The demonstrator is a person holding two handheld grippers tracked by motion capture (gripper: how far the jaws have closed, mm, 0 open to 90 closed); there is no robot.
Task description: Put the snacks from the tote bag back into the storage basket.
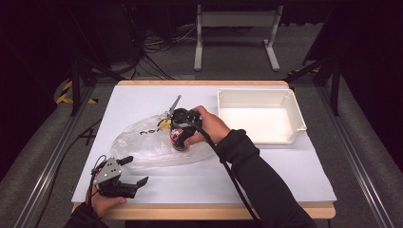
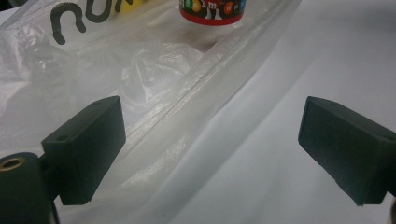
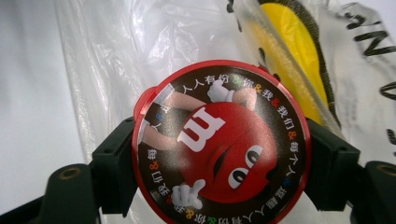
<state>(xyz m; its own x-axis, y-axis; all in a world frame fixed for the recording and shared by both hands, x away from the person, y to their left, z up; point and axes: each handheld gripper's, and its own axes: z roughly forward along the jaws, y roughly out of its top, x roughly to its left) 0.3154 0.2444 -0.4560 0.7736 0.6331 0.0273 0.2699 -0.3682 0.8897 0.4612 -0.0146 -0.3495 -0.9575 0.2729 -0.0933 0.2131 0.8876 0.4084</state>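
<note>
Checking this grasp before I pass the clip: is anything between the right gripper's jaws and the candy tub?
Nothing visible. The right gripper has one jaw on each side of the candy tub, pressed straight on its red rim. The plastic bag lies behind the tub, not between it and the jaws.

A: What's cut off or hidden?

B: In the right gripper view the candy tub (image 3: pixel 219 144) runs off the bottom edge, and its lid covers the pad faces of the right gripper (image 3: pixel 219 161), so contact can't be seen directly. In the left gripper view the tub (image 2: pixel 212 10) is cropped at the top, with just a red band showing.

A: The plastic bag (image 1: pixel 152 142)?

B: The black print is clipped in both gripper views and unreadable in the high view. The yellow shape (image 3: pixel 294 51) is blurred behind film, can't identify it.

A: The bench (image 1: pixel 285 175)?

B: The sleeve (image 1: pixel 266 190) hides part of the near edge.
</note>
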